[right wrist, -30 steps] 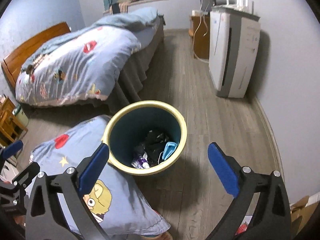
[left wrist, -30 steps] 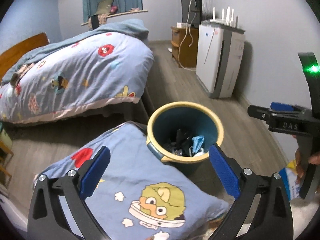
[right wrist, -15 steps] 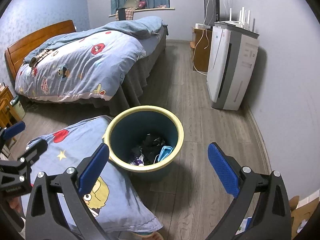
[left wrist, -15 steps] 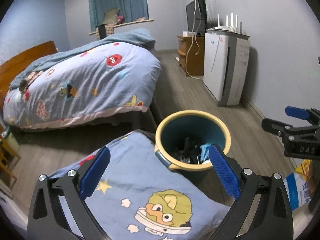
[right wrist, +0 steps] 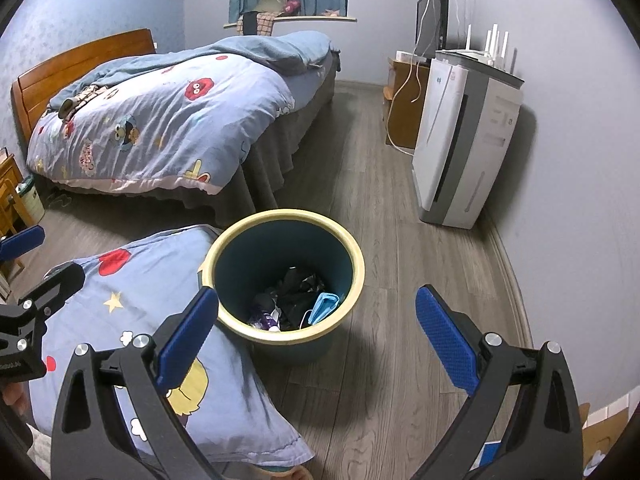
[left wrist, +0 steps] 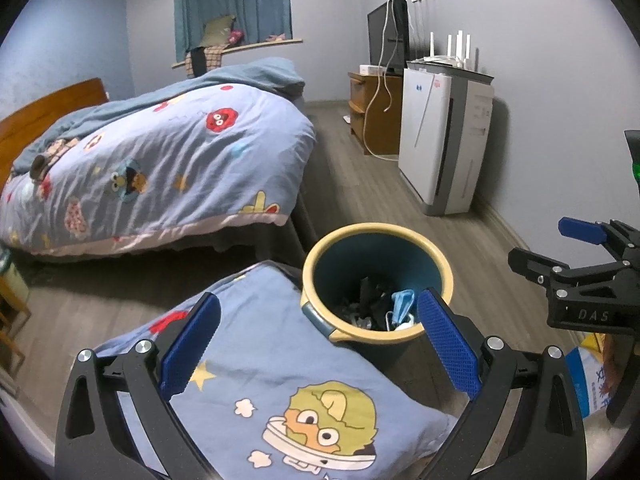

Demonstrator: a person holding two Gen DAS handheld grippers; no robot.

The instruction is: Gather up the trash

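Both pairs of blue-padded fingers stand wide apart with nothing between them: our left gripper [left wrist: 320, 344] hovers above a cartoon-print pillow [left wrist: 280, 380], and our right gripper [right wrist: 318, 344] hovers above the wood-plank floor [right wrist: 420, 264] at the bin's near side. We also see the right gripper [left wrist: 576, 276] from the side at the right edge of the left view, and the left gripper [right wrist: 24, 280] at the left edge of the right view.

Straight ahead of us stands a teal trash bin [right wrist: 256, 248] with a pale yellow rim, upright on the floor and touching the pillow's corner. Trash already lies at its bottom: dark crumpled scraps [right wrist: 294, 296], a light blue face mask [right wrist: 325, 307] and a small purple wrapper [right wrist: 264, 320].

Behind the bin is a bed [left wrist: 160, 160] under a blue quilt printed with cartoon characters. Along the right wall stands a white air purifier [right wrist: 460, 140] with a router [right wrist: 494, 50] on top. Beyond it are a wooden cabinet [left wrist: 372, 120] and a dark television [left wrist: 388, 36].

A blue-and-white package [left wrist: 588, 380] lies on the floor at the right edge of the left view, partly hidden behind the right gripper.
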